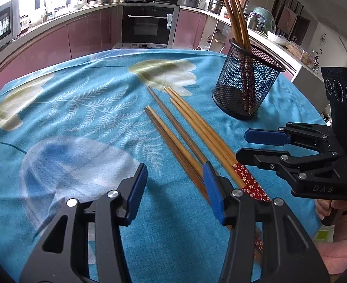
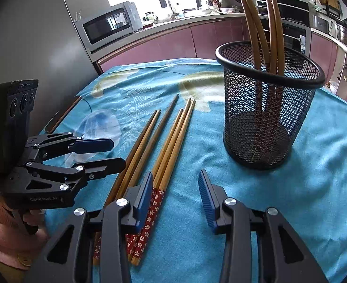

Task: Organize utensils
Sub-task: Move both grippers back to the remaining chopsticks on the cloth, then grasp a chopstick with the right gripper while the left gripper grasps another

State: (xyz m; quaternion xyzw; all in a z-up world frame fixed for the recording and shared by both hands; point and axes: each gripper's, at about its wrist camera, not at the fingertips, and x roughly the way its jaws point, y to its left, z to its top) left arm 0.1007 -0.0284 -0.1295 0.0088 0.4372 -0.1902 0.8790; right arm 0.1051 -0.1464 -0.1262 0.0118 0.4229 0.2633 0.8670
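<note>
Two hand-held grippers hang low over a kitchen table draped in a blue floral cloth point(image 1: 83, 108). Nearest, the left gripper point(image 1: 174, 189) stands with its jaws partly apart and nothing between them, its right finger just over the loose chopsticks. The right gripper point(image 2: 175, 195) is likewise part-open and empty, its left finger beside the red-patterned handle ends. The loose chopsticks point(image 2: 171, 141) (six wooden sticks, some with red flowered handles) lie side by side on the cloth between the two tools, tips pointing away. Beyond them, to the right, stands a black mesh holder point(image 2: 265, 118) with several chopsticks point(image 2: 271, 30) already upright inside. Behind, pink cabinets, a built-in oven point(image 1: 150, 23) and a microwave point(image 2: 107, 23) line the kitchen wall.
</note>
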